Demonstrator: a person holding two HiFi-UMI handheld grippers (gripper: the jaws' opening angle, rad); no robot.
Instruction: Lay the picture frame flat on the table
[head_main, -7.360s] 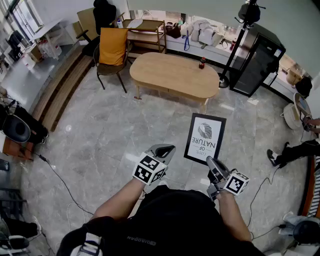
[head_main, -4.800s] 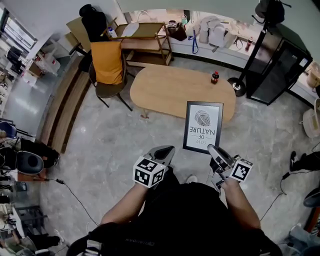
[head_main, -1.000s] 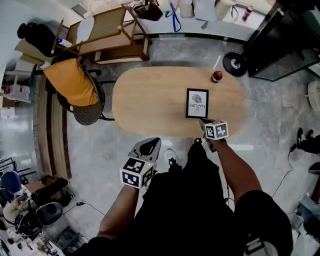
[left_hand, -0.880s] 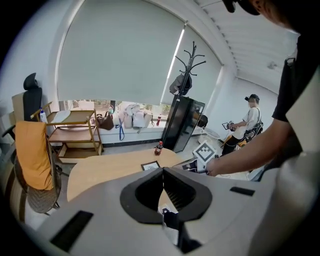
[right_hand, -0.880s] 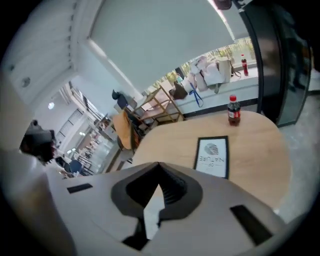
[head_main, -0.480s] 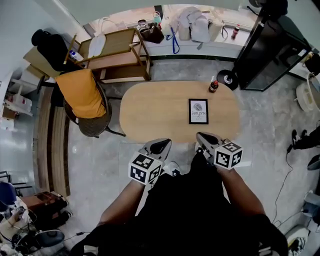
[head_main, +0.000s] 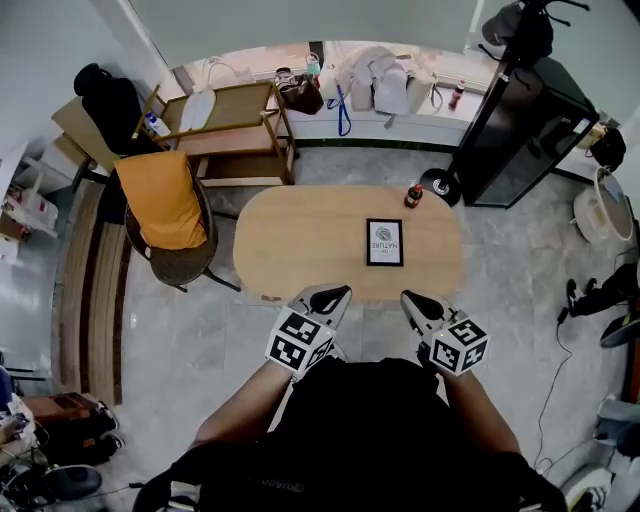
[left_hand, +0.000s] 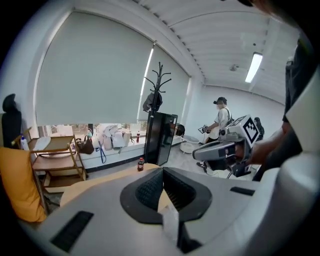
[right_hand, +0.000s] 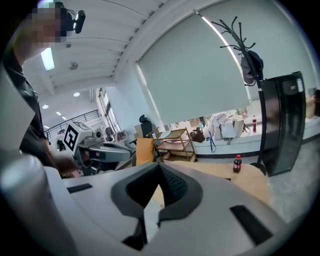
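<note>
The black picture frame with its white print lies flat on the oval wooden table, right of the middle. Both grippers hang in front of the table's near edge, apart from the frame. My left gripper is shut and holds nothing; in its own view the jaws meet in a point. My right gripper is also shut and empty, its jaws closed together. The frame is hidden behind the jaws in both gripper views.
A dark bottle with a red cap stands at the table's far right edge. A chair with an orange cushion sits left of the table, a wooden shelf cart behind it. A black cabinet stands at the far right.
The right gripper, which carried the frame earlier, has let it go flat on the table and drawn back. Both grippers now sit side by side near my body, farther from the table.
</note>
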